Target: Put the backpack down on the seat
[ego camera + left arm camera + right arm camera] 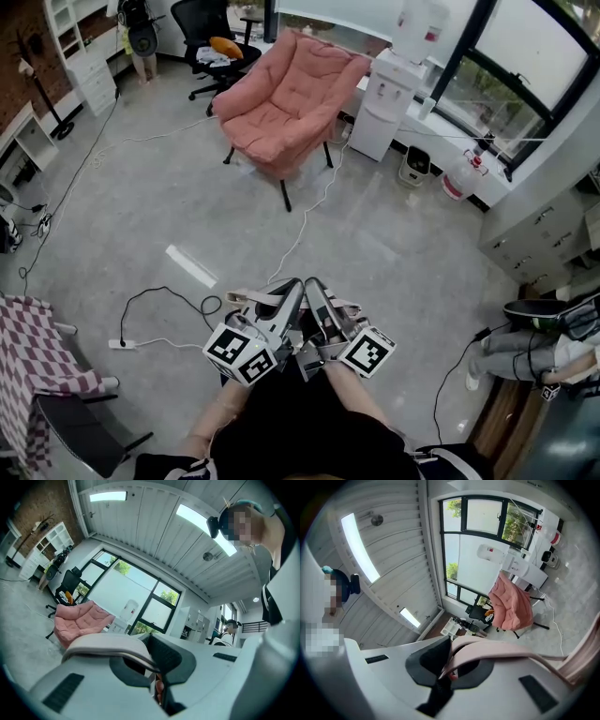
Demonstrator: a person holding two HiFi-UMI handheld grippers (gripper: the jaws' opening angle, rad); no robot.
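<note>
when you look down from the head, the left tongs (292,292) and right tongs (317,292) sit close together by the person's body. pale backpack straps (251,298) loop out from them, well apart from the pink chair (286,98).

left gripper view: the tongs are closed tight on a strap.

right gripper view: these tongs pinch a strap too.

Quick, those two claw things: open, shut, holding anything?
Left gripper: shut on a pale strap.
Right gripper: shut on a pinkish strap.
</note>
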